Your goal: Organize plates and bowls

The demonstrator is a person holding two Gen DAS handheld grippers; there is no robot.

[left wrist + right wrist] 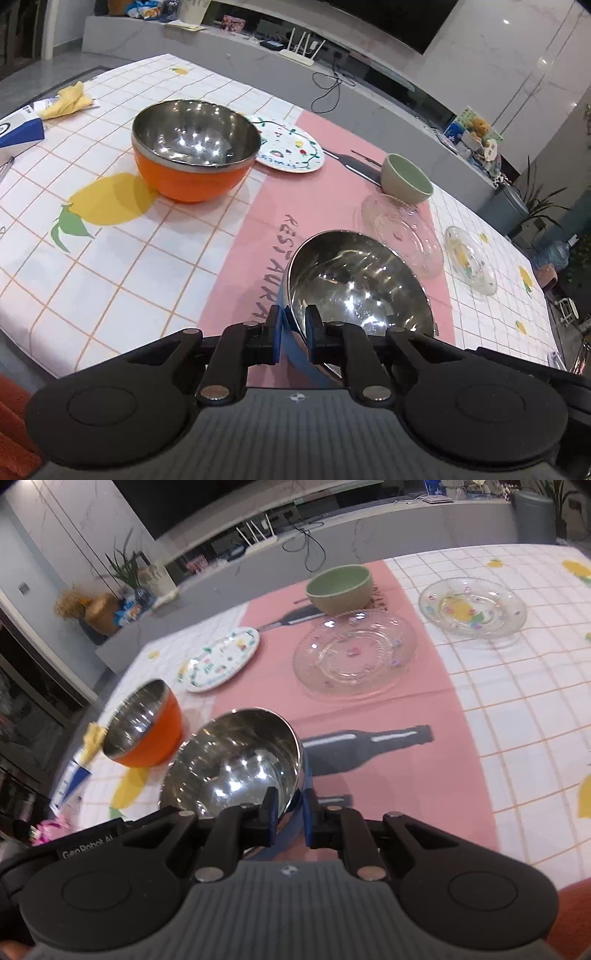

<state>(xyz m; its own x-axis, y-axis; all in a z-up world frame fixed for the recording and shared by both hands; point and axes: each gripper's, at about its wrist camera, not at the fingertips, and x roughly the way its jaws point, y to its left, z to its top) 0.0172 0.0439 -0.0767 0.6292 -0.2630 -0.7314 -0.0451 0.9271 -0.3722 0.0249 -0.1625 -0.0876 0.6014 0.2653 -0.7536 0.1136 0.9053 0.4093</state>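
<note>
**Both claws grip one bowl**

The left claw (293,325) and right claw (290,812) each clench the rim of the blue-sided steel bowl (354,280) (tilted, above the pink strip of the counter (229,236)), near the orange-sided steel bowl (195,147).

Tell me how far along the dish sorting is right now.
Nothing looks stacked yet. In hand: both grippers, left gripper and right gripper, are clamped on the blue steel bowl's rim. Left: the orange bowl, green bowl, patterned plate and two glass plates sit apart.
</note>
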